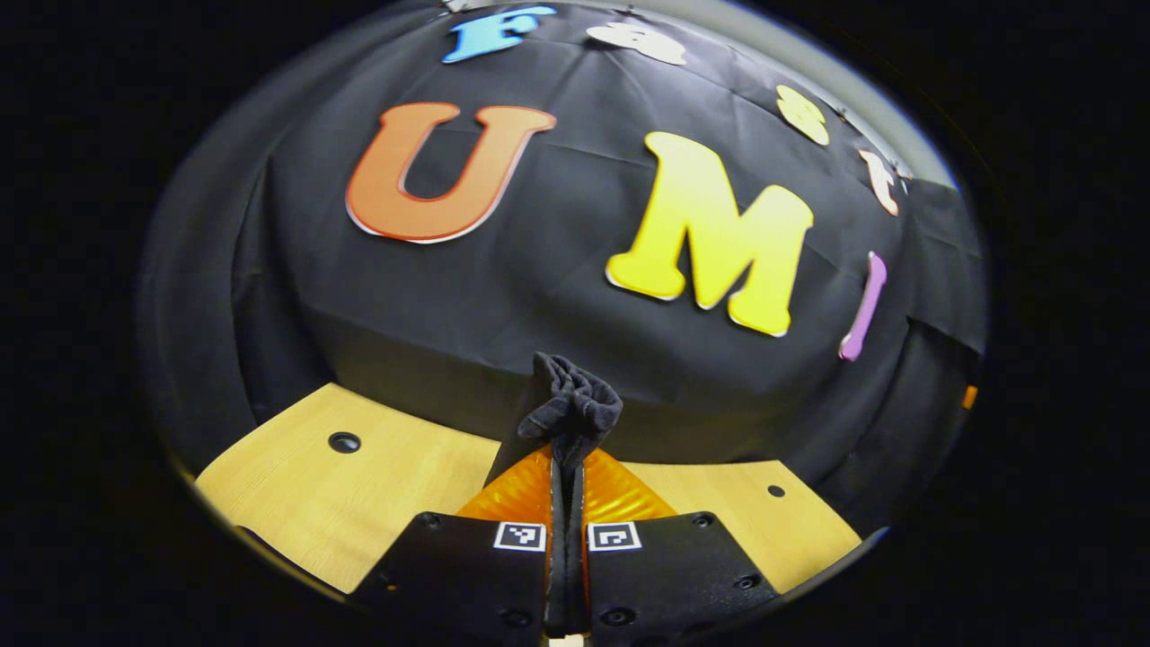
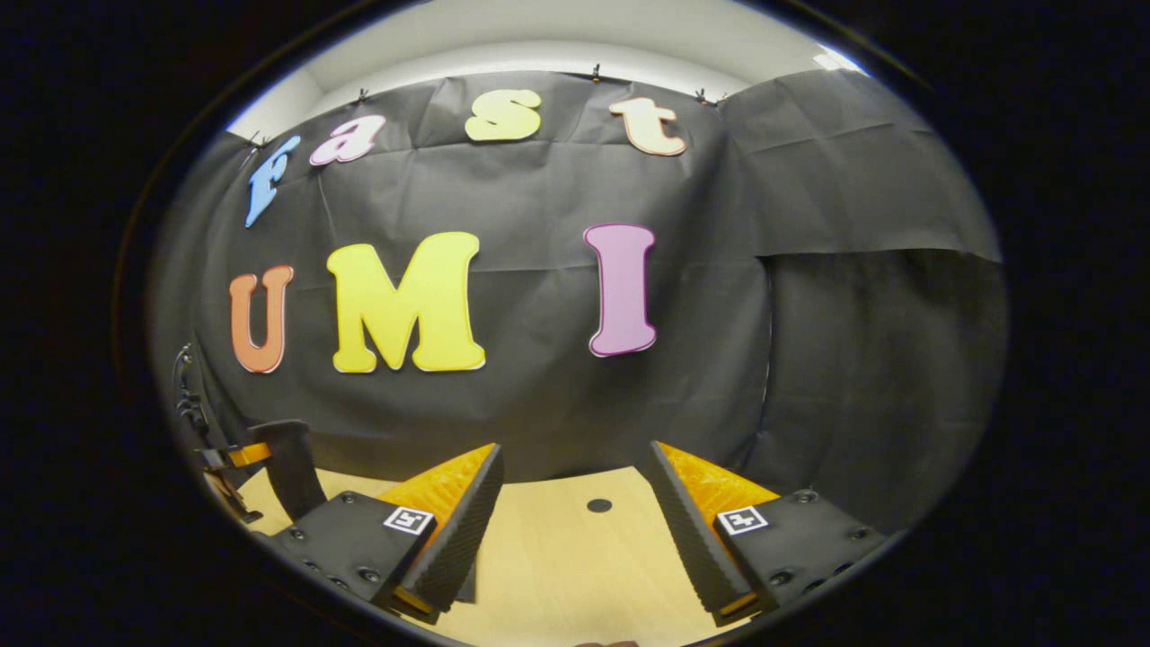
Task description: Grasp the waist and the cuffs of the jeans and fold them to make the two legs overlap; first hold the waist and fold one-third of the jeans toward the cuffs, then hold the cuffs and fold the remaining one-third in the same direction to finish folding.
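Your left tongs (image 1: 566, 472) are pinched together on a bunched wad of dark jeans (image 1: 572, 406), soft and crumpled, which sticks up toward 12 o'clock above the fingertips; its long axis cannot be told. Under it lies the pale wood-grain bench (image 1: 359, 485) with small round holes. Your right tongs (image 2: 575, 490) stand wide apart, holding nothing, their ridged fingers (image 2: 458, 530) over the bench.
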Motion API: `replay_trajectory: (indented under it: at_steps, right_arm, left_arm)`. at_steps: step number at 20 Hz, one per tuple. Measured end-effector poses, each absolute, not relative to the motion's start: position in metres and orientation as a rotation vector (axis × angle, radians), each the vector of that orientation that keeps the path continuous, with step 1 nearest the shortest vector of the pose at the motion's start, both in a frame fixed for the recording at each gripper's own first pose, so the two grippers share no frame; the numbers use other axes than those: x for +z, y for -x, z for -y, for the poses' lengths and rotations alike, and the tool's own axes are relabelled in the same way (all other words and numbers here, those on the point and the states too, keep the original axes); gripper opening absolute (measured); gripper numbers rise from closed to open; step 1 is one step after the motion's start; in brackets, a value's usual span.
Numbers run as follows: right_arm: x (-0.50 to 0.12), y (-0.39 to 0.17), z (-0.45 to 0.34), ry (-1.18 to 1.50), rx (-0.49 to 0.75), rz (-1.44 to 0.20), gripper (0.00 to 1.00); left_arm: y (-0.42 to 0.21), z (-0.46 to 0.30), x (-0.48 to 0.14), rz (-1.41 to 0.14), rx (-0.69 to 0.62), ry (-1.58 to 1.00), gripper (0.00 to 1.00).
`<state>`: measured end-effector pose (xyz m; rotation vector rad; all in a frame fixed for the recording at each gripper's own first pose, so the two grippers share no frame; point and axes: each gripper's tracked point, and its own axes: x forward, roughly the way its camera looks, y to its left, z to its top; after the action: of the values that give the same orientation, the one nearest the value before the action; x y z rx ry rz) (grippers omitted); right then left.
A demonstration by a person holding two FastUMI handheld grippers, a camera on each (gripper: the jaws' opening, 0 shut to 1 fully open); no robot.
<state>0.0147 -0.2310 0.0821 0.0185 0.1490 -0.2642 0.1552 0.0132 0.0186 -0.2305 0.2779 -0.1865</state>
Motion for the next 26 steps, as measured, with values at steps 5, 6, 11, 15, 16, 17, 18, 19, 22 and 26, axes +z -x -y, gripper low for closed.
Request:
replay_trajectory:
  at_steps: [5,6,11,15,16,17,18,19,22,26]
  right_arm:
    - [0.077,0.0,0.248,-0.027,-0.312,-0.163,0.99]
    - [0.076,0.003,0.251,-0.028,-0.319,-0.165,0.99]
    - [0.064,0.008,0.26,-0.033,-0.347,-0.188,0.98]
    - [0.052,0.012,0.263,-0.043,-0.356,-0.207,0.98]
    - [0.051,0.011,0.265,-0.044,-0.359,-0.212,0.99]
    - [0.049,0.009,0.265,-0.046,-0.362,-0.217,0.99]
    - [0.048,0.01,0.268,-0.049,-0.367,-0.222,0.99]
    - [0.046,0.01,0.269,-0.052,-0.37,-0.227,0.99]
    - [0.041,0.011,0.27,-0.058,-0.378,-0.244,0.99]
    - [0.031,0.013,0.274,-0.059,-0.379,-0.262,0.99]
  left_arm:
    - [-0.135,0.056,-0.018,-0.306,-0.333,0.048,0.03]
    - [-0.131,0.069,-0.027,-0.322,-0.365,0.035,0.04]
    - [-0.114,0.119,-0.06,-0.382,-0.455,-0.048,0.03]
    - [-0.094,0.15,-0.103,-0.472,-0.518,-0.121,0.04]
    - [-0.092,0.154,-0.112,-0.488,-0.524,-0.131,0.05]
    - [-0.092,0.156,-0.12,-0.5,-0.528,-0.141,0.05]
    - [-0.092,0.158,-0.127,-0.511,-0.529,-0.15,0.05]
    - [-0.091,0.16,-0.133,-0.523,-0.53,-0.155,0.05]
    - [-0.08,0.16,-0.154,-0.559,-0.529,-0.166,0.05]
    - [-0.072,0.159,-0.184,-0.615,-0.514,-0.188,0.05]
